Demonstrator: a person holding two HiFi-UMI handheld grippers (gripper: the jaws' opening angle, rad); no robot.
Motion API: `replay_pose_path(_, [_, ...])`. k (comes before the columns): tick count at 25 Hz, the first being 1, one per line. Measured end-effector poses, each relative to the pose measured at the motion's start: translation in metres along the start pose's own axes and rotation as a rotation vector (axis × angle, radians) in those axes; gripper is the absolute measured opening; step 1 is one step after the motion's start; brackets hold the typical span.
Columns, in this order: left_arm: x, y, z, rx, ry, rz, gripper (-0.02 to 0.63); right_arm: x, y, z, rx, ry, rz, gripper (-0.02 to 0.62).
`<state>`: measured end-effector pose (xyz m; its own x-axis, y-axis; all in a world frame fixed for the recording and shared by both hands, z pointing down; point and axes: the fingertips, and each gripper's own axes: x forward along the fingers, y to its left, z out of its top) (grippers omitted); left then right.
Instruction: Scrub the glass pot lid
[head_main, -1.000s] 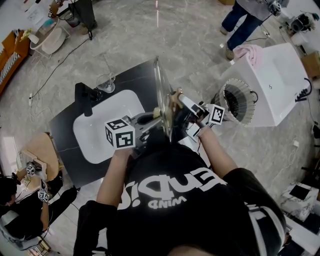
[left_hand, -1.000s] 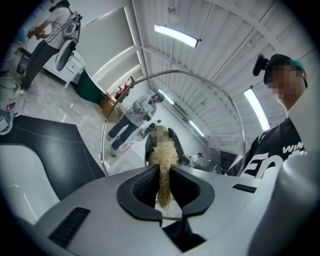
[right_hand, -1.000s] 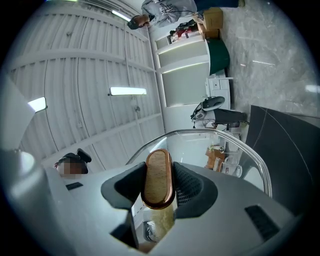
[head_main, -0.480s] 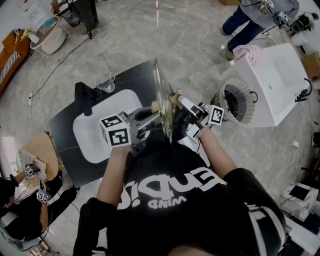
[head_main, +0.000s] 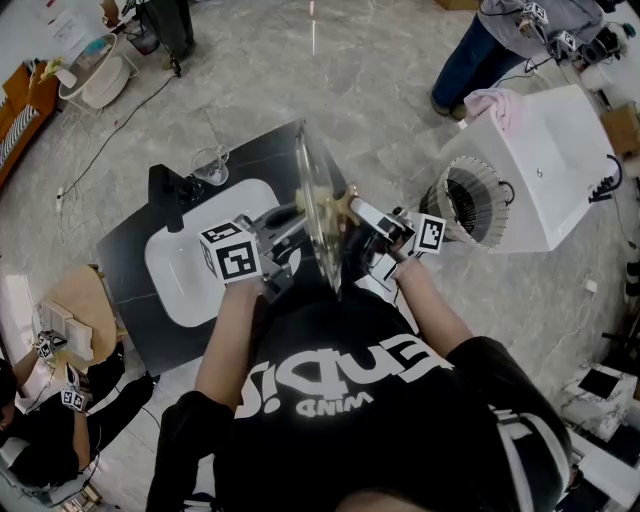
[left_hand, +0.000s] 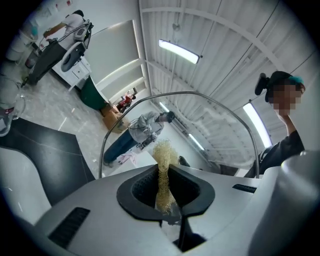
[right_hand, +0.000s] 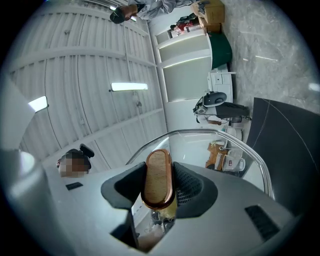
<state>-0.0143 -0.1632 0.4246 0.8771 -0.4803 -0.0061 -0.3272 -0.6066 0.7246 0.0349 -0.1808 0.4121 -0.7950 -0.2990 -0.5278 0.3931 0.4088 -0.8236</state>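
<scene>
The glass pot lid (head_main: 318, 205) stands on edge above the counter, between my two grippers. My right gripper (head_main: 362, 216) is shut on the lid's knob (right_hand: 157, 176), a wooden oval with a copper rim, and the glass (right_hand: 225, 145) spreads beyond the jaws. My left gripper (head_main: 290, 224) is shut on a pale yellow mesh scrubber (left_hand: 163, 172). The scrubber's tip lies against the other face of the lid. In the left gripper view the lid's metal rim (left_hand: 175, 93) arcs overhead. The left gripper (left_hand: 165, 186) points level at the glass; the right gripper (right_hand: 159, 189) tilts upward.
Below the lid lies a black counter (head_main: 135, 300) with a white sink (head_main: 185, 270), a black faucet (head_main: 165, 195) and a glass jug (head_main: 212, 166). A white appliance with a round drum (head_main: 478, 200) stands to the right. One person (head_main: 485, 45) stands at the far right, and another (head_main: 40, 420) sits at the lower left.
My left gripper has shifted up and away with the scrubber across the glass. The lid's top edge has leaned slightly to the left. The right gripper has stayed put.
</scene>
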Motion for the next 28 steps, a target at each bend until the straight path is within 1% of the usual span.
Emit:
replay_pose_path(4, [-0.001,0.013,-0.006,-0.016,0.004,0.040,0.051,0.002,0.002,-0.003,-0.005,0.006,-0.003,0.175])
replay_pose_path(11, [-0.005,0.014,-0.002,-0.020,-0.019,0.048,0.051,0.002,0.001,0.000,-0.010,0.000,-0.014,0.173])
replay_pose_path(18, [-0.038,0.029,0.006,-0.041,-0.083,0.113,0.051,-0.013,-0.005,0.010,-0.038,-0.039,-0.071,0.174])
replay_pose_path(25, [-0.081,0.035,0.012,-0.067,-0.163,0.164,0.051,-0.044,-0.002,0.024,-0.086,-0.075,-0.140,0.175])
replay_pose_path(28, [-0.091,0.034,0.014,-0.082,-0.197,0.174,0.051,-0.055,-0.002,0.031,-0.105,-0.099,-0.171,0.175])
